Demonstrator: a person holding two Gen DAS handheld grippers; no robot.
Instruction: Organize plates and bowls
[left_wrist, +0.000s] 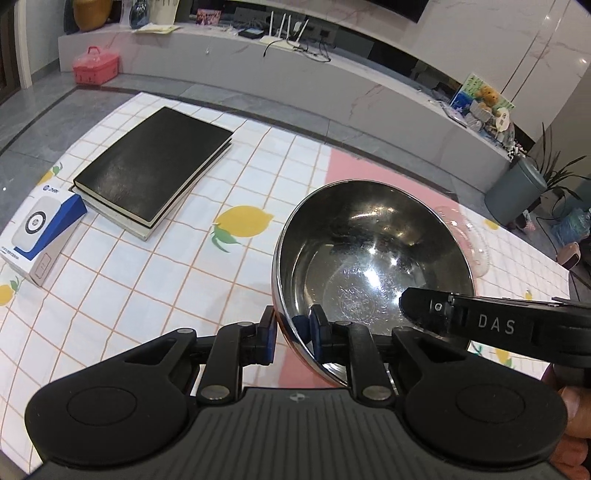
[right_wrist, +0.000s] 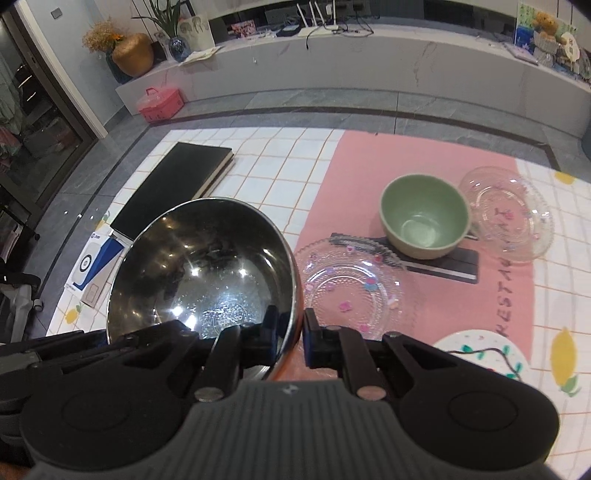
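Bowl of steel, mouth upward and tipped toward me, hangs above the pink mat; my left gripper and right gripper each clamp its rim, on opposite sides.

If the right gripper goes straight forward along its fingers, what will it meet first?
The right gripper already clamps the rim of the steel bowl. Straight ahead lies the near clear glass plate, probably first, though depth is unclear.
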